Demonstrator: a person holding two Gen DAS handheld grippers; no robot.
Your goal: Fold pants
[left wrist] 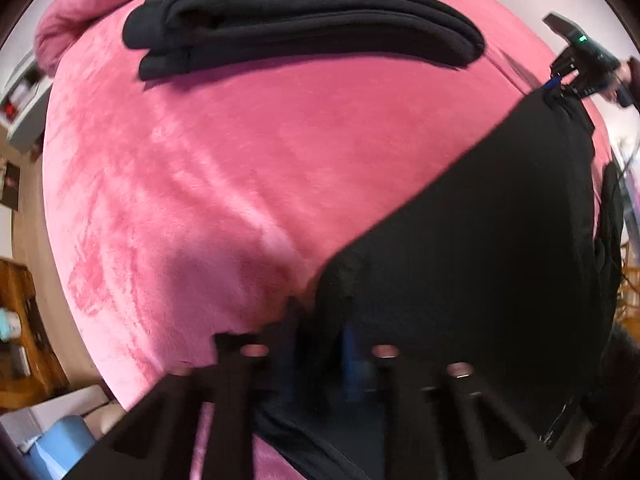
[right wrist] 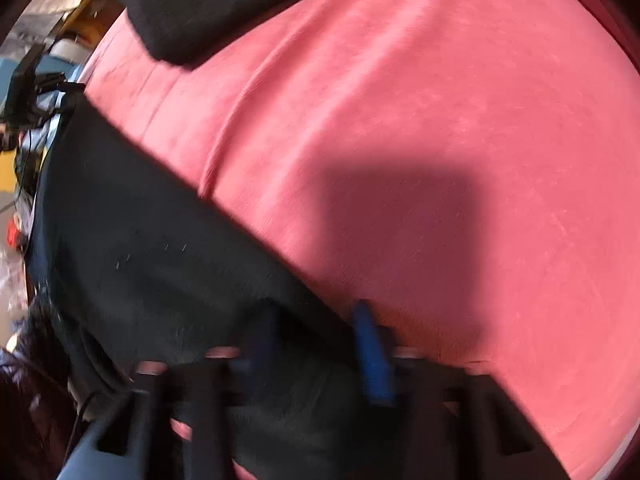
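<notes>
Down over the bed in the left wrist view: a plush pink velvety blanket (left wrist: 224,184) fills the frame, its nap brushed into pale streaks and soft ridges. On the far side lies a stack of folded black knit garments (left wrist: 304,20), thick rounded edges layered one on another, well apart from the action. Near the bottom, the left claw (left wrist: 320,344) points steeply down, its dark fingers drawn close together on a corner of the flat black matte fabric pants (left wrist: 480,240), blue pads just showing between them, though blur softens the pinch. The pants spread as a broad dark sheet from that corner up to the right edge, where the right claw (left wrist: 560,84), held in a hand (left wrist: 624,76), meets the other corner; this view alone shows that tool's body with a small green light. Over to the right wrist view: at the far left edge the left claw (right wrist: 66,94) touches the pants (right wrist: 140,220) at their distant corner. The cloth here shows fine lint flecks and a straight taut edge running diagonally. The right claw (right wrist: 316,340) is narrowed on the near corner, one blue finger (right wrist: 372,360) lying along the hem. Rightward, the blanket (right wrist: 440,120) reads coral, smooth, with long creases and a blocky shadow.
</notes>
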